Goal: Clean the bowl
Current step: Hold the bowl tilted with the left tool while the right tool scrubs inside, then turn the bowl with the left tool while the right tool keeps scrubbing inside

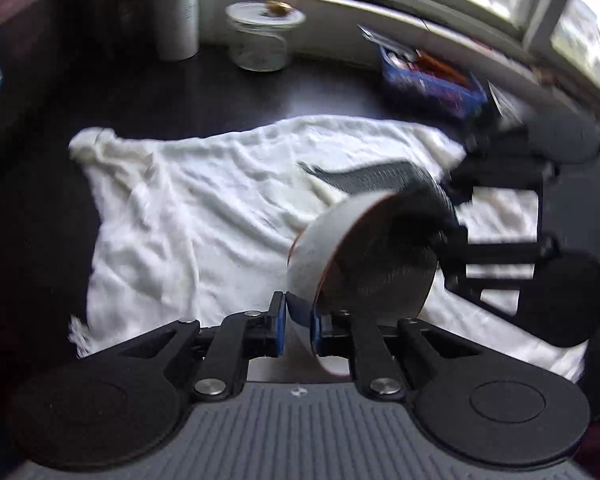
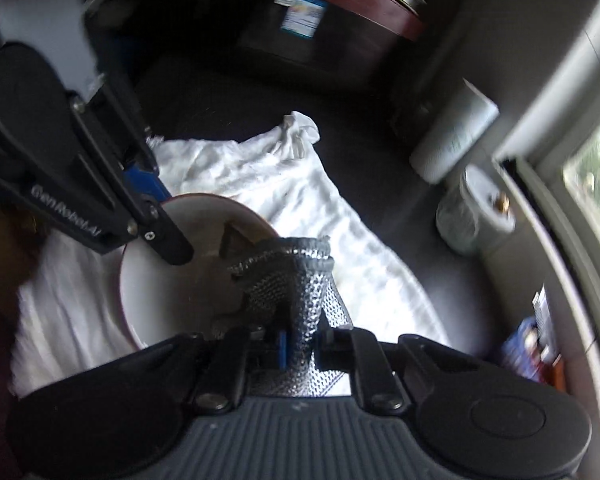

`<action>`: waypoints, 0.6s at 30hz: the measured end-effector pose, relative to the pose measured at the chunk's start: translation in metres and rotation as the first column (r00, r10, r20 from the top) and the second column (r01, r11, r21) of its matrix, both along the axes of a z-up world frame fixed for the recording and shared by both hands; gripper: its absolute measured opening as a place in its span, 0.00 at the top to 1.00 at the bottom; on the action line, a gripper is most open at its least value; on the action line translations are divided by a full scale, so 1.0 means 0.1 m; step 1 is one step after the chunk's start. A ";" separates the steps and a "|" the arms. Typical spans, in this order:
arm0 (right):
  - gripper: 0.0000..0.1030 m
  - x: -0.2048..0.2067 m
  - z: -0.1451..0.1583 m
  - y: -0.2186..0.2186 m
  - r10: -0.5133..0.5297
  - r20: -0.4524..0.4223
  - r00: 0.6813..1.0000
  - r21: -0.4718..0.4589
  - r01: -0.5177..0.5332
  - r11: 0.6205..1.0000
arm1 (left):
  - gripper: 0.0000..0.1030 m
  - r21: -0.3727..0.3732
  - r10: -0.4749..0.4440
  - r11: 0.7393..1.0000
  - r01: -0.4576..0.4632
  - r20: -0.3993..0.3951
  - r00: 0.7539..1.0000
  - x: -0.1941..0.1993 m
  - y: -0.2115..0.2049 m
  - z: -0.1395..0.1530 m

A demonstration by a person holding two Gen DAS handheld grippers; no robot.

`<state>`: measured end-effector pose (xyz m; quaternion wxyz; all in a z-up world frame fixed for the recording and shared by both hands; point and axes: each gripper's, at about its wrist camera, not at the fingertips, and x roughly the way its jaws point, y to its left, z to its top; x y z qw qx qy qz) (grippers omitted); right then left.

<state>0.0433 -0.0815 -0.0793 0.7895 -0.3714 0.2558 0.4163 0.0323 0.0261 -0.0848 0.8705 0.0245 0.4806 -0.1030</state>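
Grippers working together: left gripper [image 1: 298,320] is pinching the tilted bowl [image 1: 360,256] by its rim above the white towel [image 1: 188,216], right gripper [image 2: 300,346], at three o'clock, is clamping a scrubbing cloth [image 2: 300,280] inside it, risking a slip if scrubbing levers the thin rim free.

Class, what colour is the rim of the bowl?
The bowl has a reddish-brown rim around a white body, clearest in the right wrist view.

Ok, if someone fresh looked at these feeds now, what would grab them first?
The bowl tipped on its side over the white towel, its rim pinched by the left gripper. Next, the silvery mesh cloth clamped in the right gripper, pushed against the bowl's inside. Behind, a glass jar sits by the window.
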 end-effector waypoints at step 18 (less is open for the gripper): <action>0.85 0.29 -0.13 -0.33 -0.222 -0.455 0.862 0.218 0.349 0.911 | 0.88 -0.541 0.410 0.652 -0.531 -0.337 0.847 -0.22 0.80 -0.53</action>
